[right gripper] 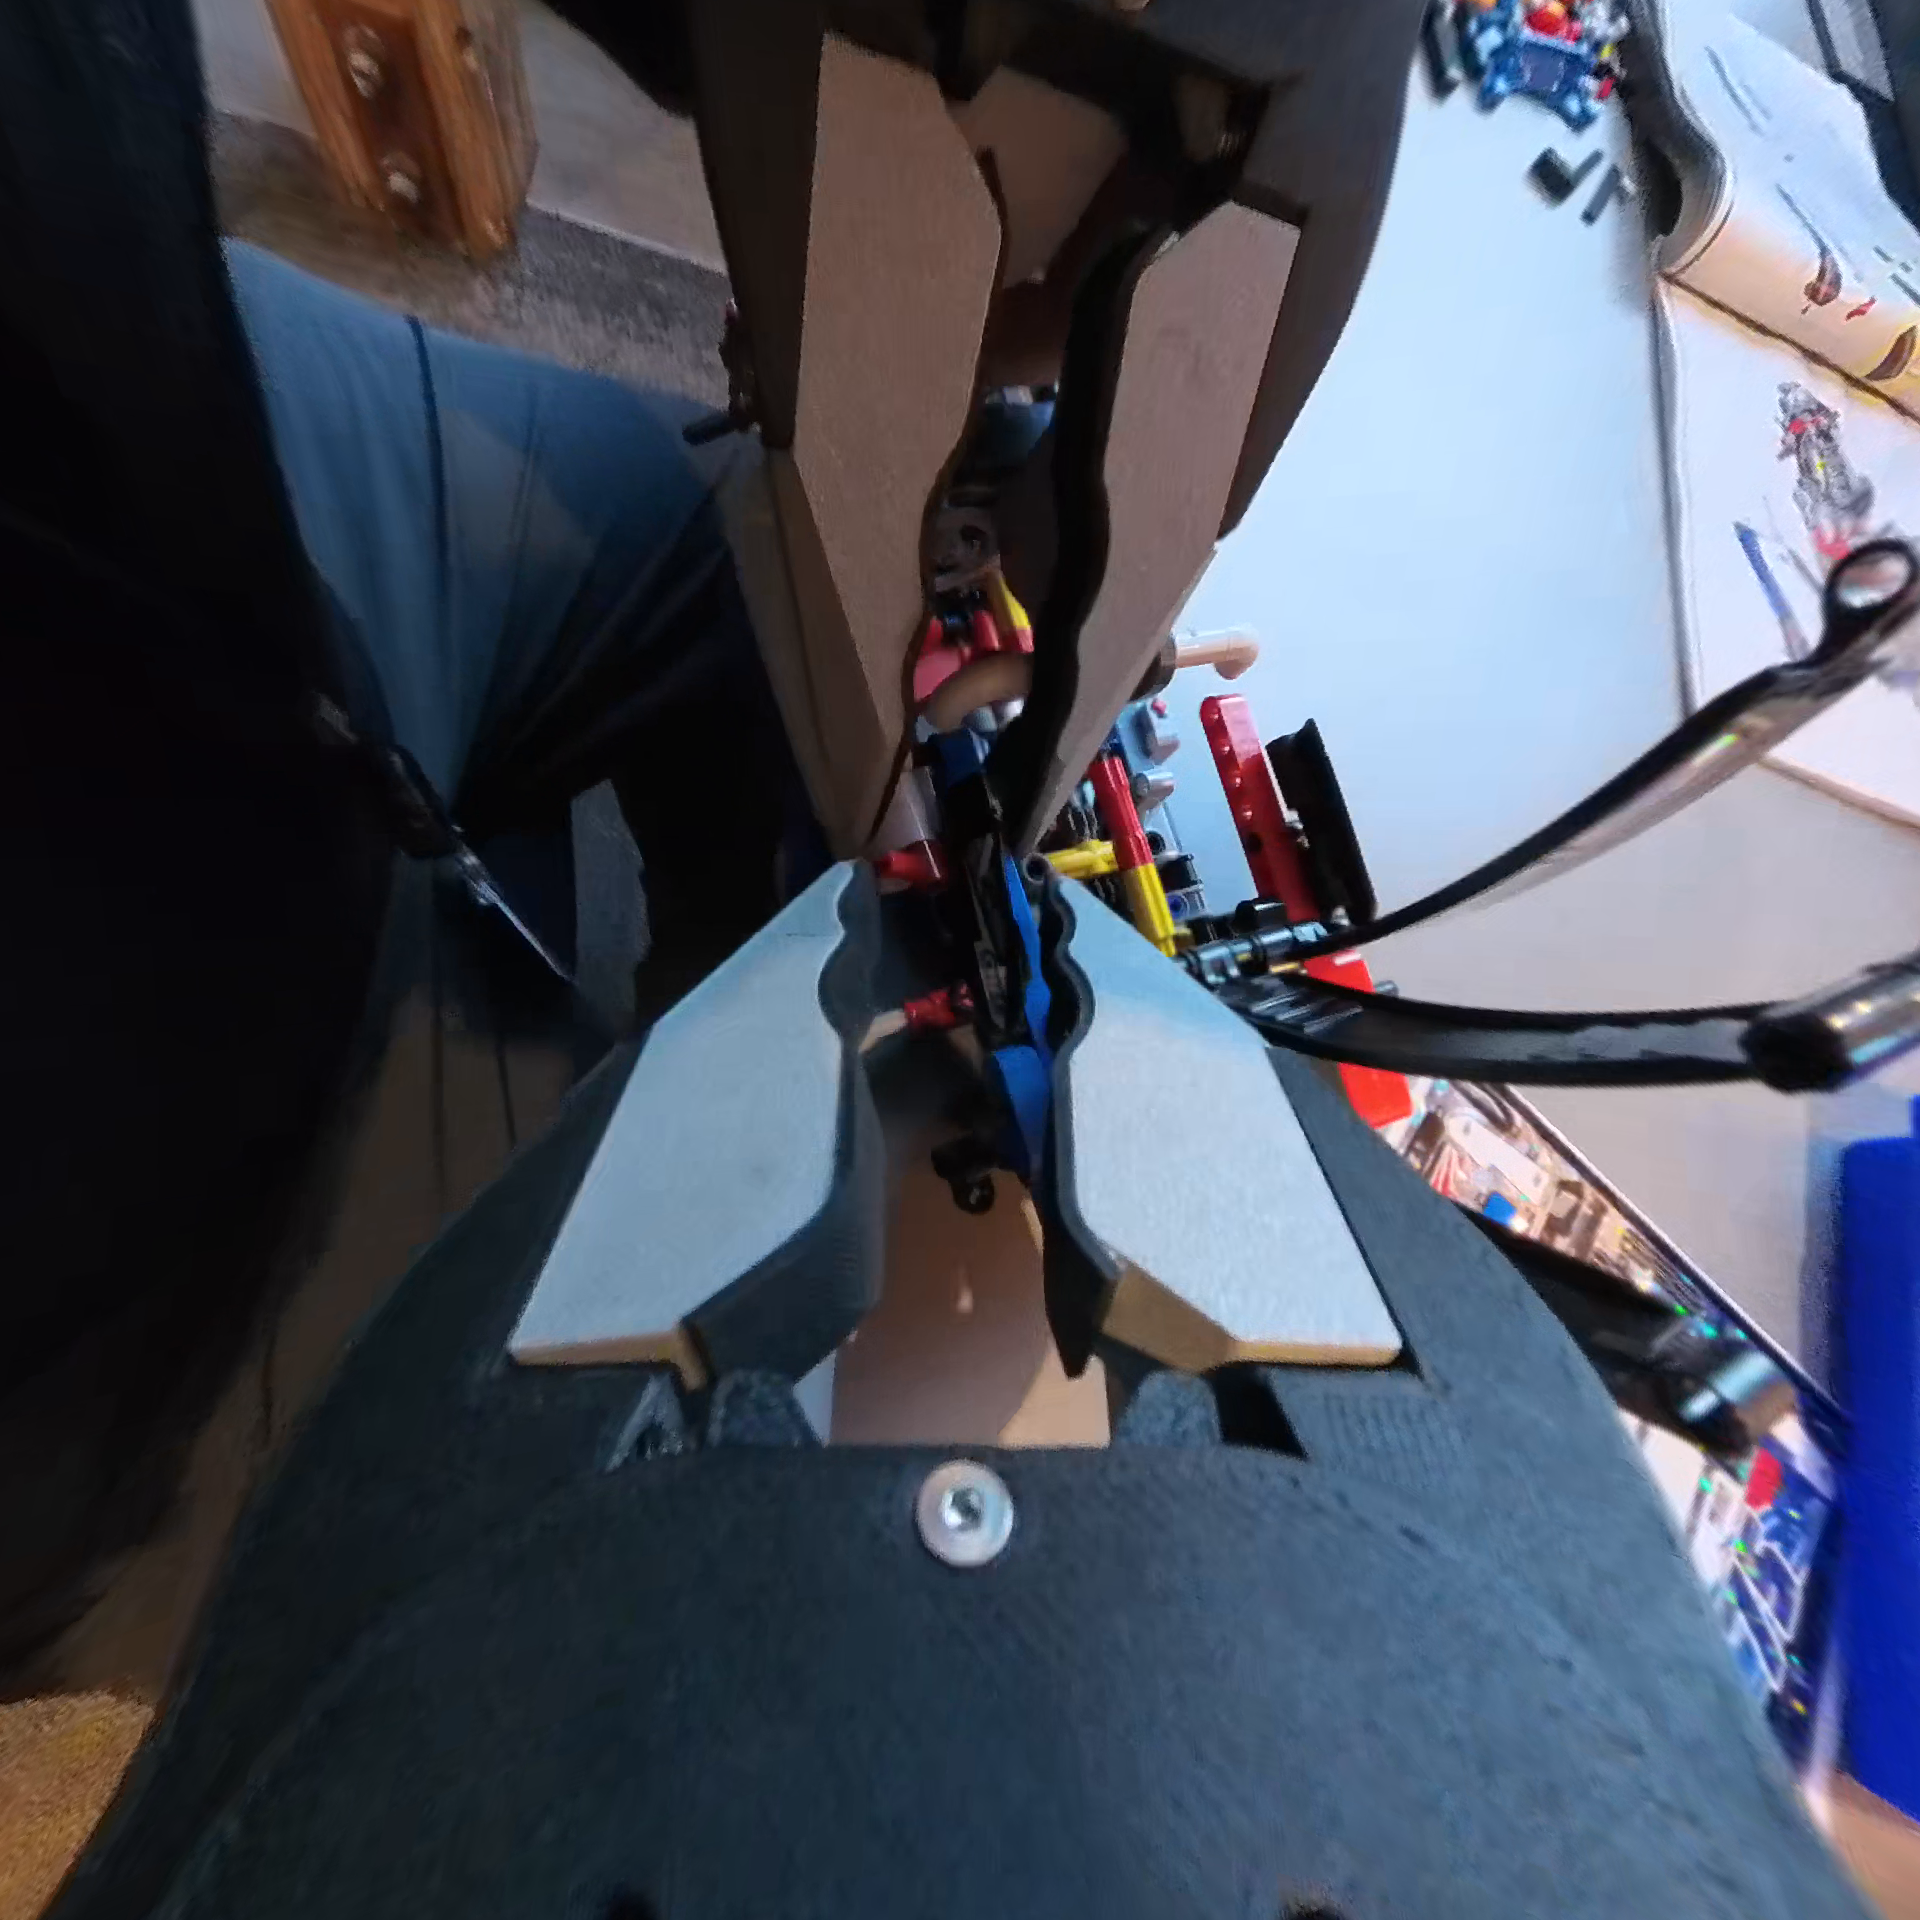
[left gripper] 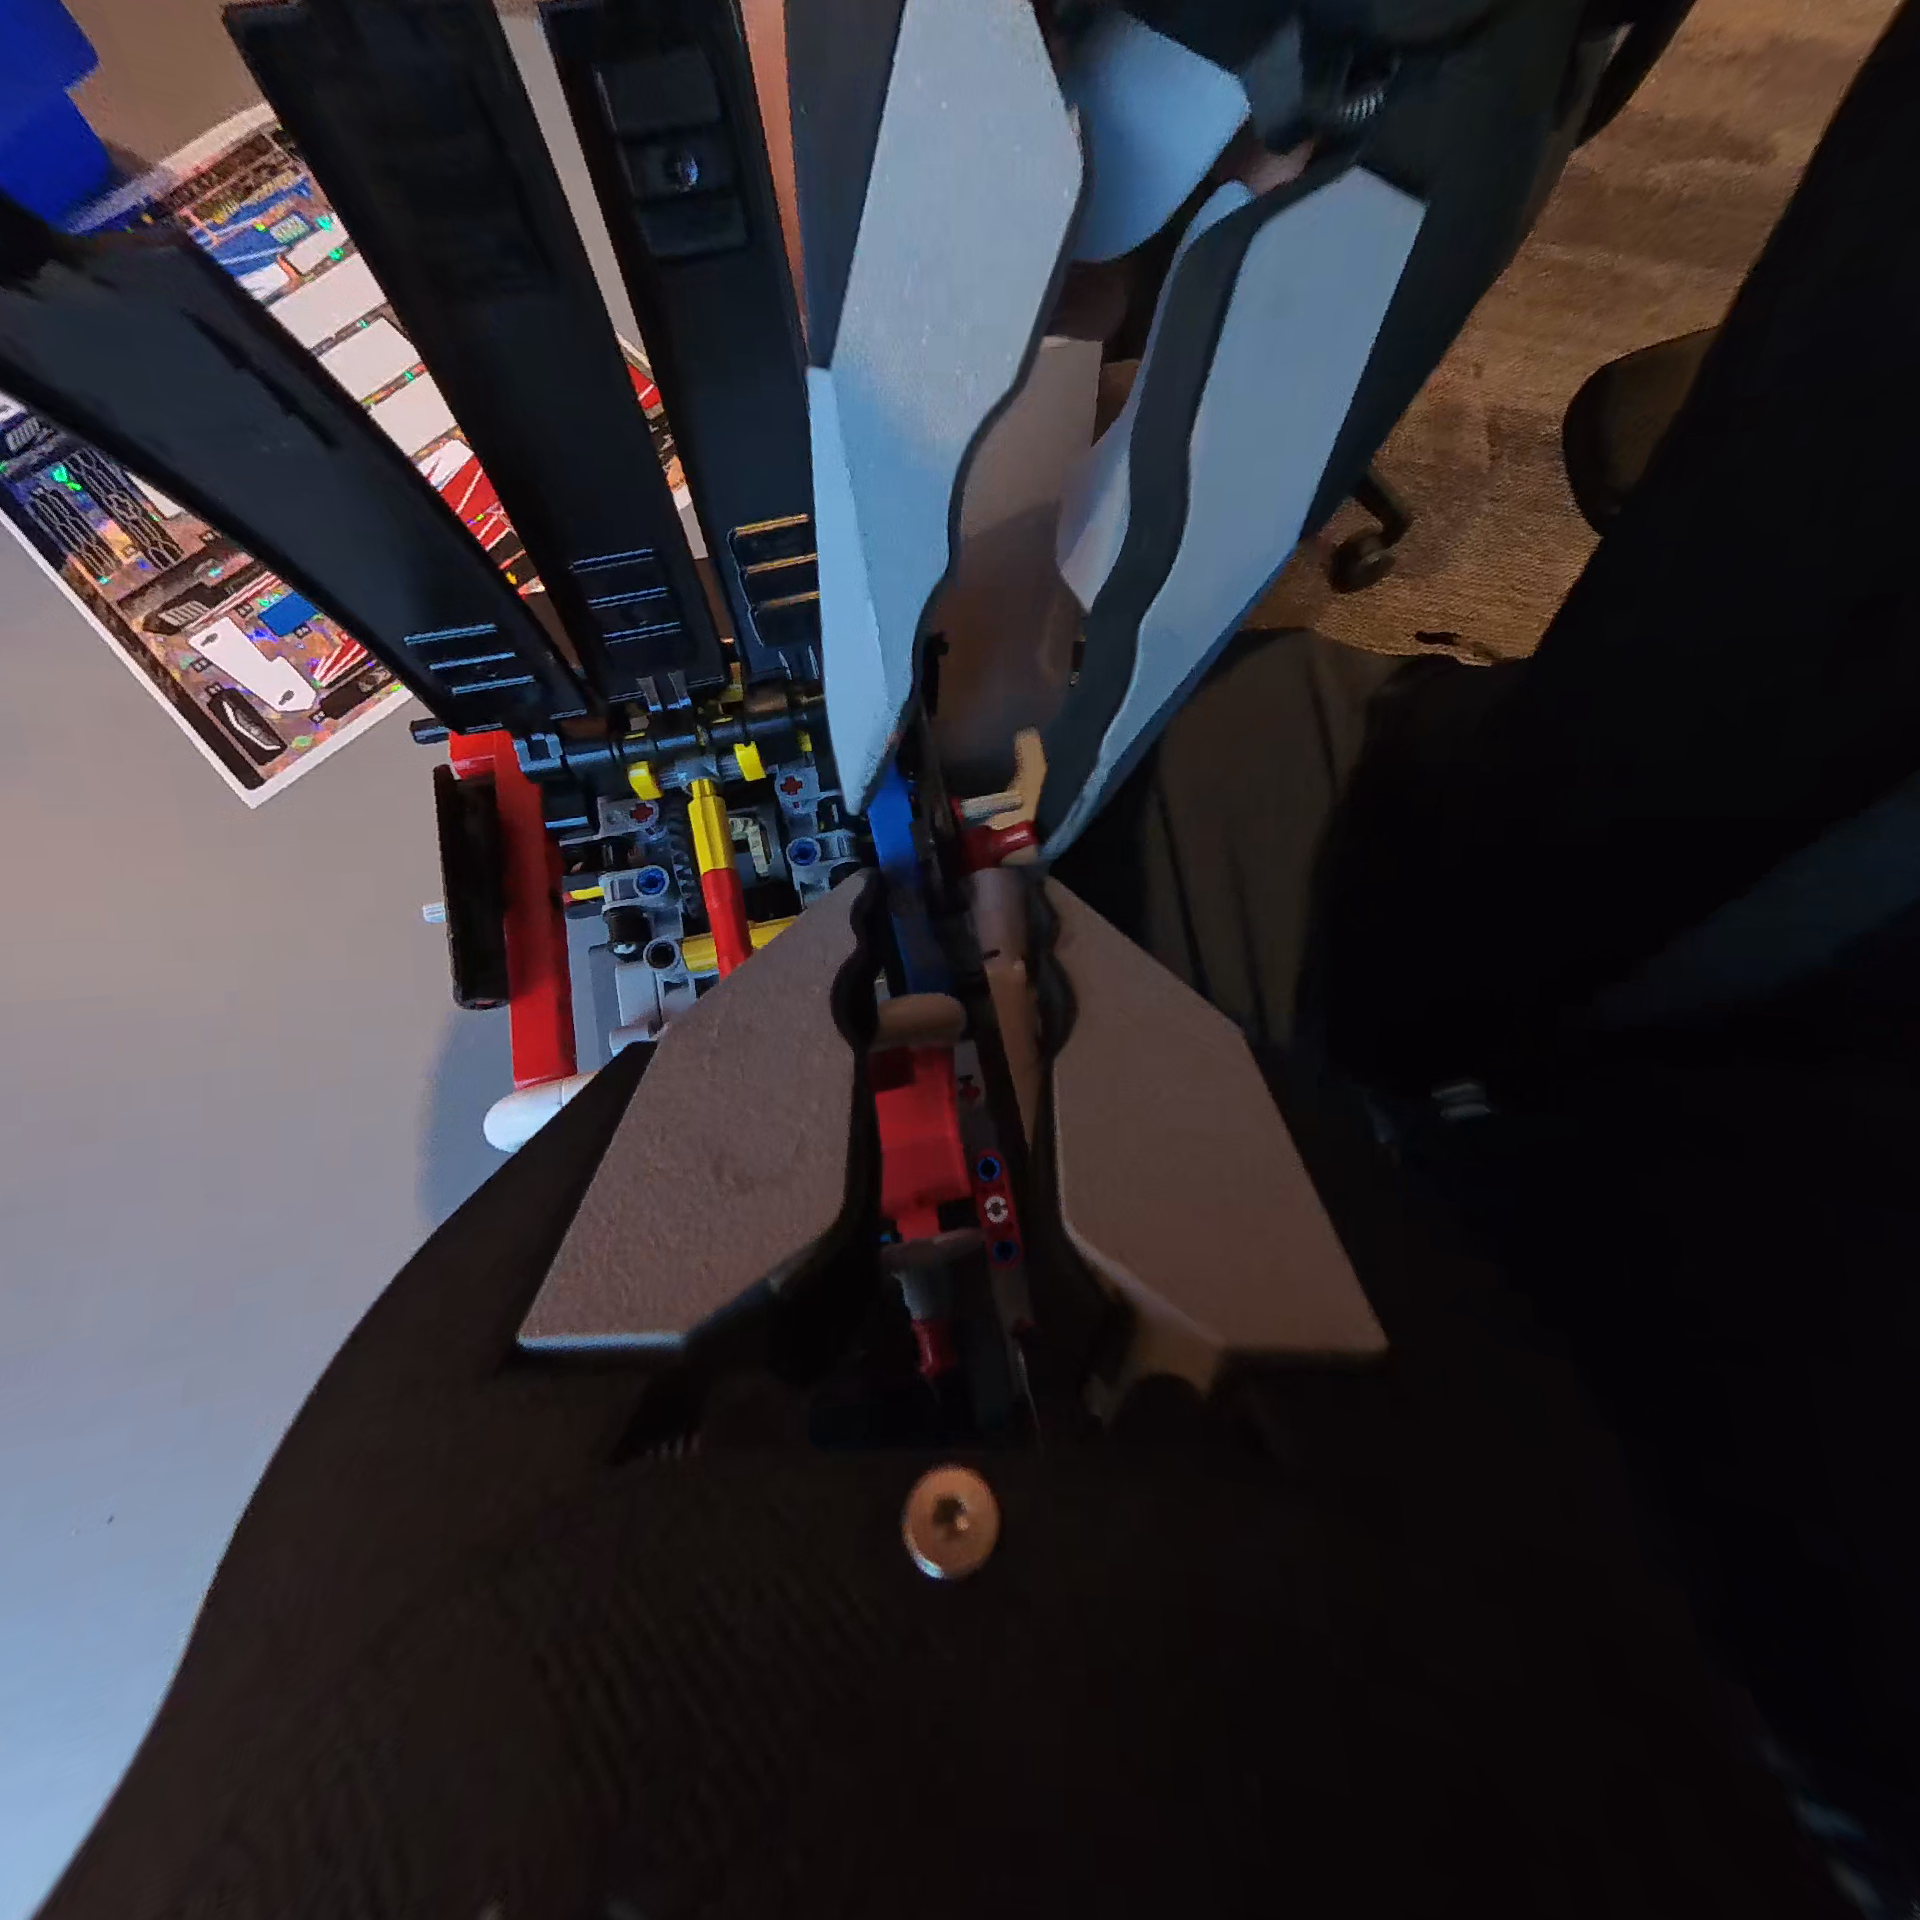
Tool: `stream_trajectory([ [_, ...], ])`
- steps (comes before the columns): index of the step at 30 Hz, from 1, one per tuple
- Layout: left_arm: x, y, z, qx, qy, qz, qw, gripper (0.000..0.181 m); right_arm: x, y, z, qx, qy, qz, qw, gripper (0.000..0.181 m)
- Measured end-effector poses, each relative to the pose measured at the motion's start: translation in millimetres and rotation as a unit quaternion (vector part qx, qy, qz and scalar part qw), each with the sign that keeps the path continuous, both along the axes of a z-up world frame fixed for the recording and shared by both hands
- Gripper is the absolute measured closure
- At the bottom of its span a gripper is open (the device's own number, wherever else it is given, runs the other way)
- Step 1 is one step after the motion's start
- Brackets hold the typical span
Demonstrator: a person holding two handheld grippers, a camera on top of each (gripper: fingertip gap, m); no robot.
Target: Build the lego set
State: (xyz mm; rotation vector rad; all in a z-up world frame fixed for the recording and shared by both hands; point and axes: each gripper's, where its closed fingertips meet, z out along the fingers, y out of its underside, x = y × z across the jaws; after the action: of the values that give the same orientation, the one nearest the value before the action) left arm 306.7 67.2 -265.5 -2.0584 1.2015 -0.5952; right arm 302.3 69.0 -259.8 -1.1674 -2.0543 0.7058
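L gripper (left gripper: 951,914): pinching model (left gripper: 686,862) at frame ctr
R gripper (right gripper: 961,904): pinching same model, tip-to-tip w/ L
Sticker sheet (left gripper: 239,623): upper left, on table (left gripper: 208,1143)

hidden: lego model (left gripper: 675,831) centre behind both tongs | cut off: black blades (left gripper: 488,416) at top edge | blurred: far parts pile (right gripper: 1538,52) on desk (right gripper: 1507,520)
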Motion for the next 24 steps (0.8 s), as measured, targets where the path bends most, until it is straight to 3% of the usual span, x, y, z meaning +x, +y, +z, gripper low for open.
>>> stream_trajectory([
  [14,-2,-2,-5,0.036,0.047,0.011,0.998,0.148,13,-1,16,-0.048,0.016,-0.012,0.999,0.156],
  [17,-6,-4,-4,0.039,0.051,0.022,0.998,0.148,16,7,17,-0.053,0.016,-0.046,0.997,0.162],
  [19,-9,-5,-3,0.044,0.055,0.03,0.997,0.149,16,12,18,-0.049,0.014,-0.065,0.997,0.174],
  [24,-8,-5,-4,0.041,0.053,0.028,0.997,0.149,7,0,16,-0.01,-0.006,-0.044,0.999,0.171],
])
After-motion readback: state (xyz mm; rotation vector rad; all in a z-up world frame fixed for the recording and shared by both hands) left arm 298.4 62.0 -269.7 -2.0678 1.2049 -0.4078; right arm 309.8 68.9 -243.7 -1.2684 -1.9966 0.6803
